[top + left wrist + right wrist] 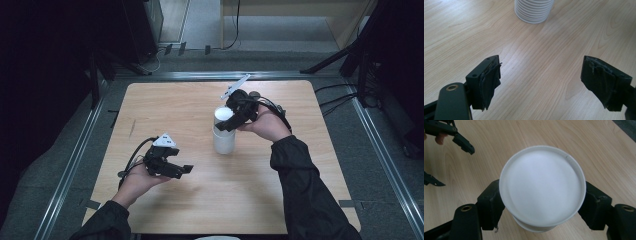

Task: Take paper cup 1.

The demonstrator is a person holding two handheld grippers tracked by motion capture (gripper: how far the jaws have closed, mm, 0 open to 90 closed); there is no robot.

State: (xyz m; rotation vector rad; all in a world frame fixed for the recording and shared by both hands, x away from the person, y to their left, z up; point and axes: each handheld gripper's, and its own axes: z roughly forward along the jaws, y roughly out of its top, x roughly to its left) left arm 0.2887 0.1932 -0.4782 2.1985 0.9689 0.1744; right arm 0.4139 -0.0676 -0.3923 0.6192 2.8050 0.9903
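High view looking down on the table (200,200), gripper views close over the wood, all sharing the cups (223,131).

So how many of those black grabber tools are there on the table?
2. The left gripper hovers open near the table's front left; the right gripper sits around the top of the white cup stack mid-table.

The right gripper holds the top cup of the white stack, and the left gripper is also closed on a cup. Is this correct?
Not quite: the left gripper holds nothing; the left gripper view shows its jaws open over bare table. The right gripper does grip the top cup.
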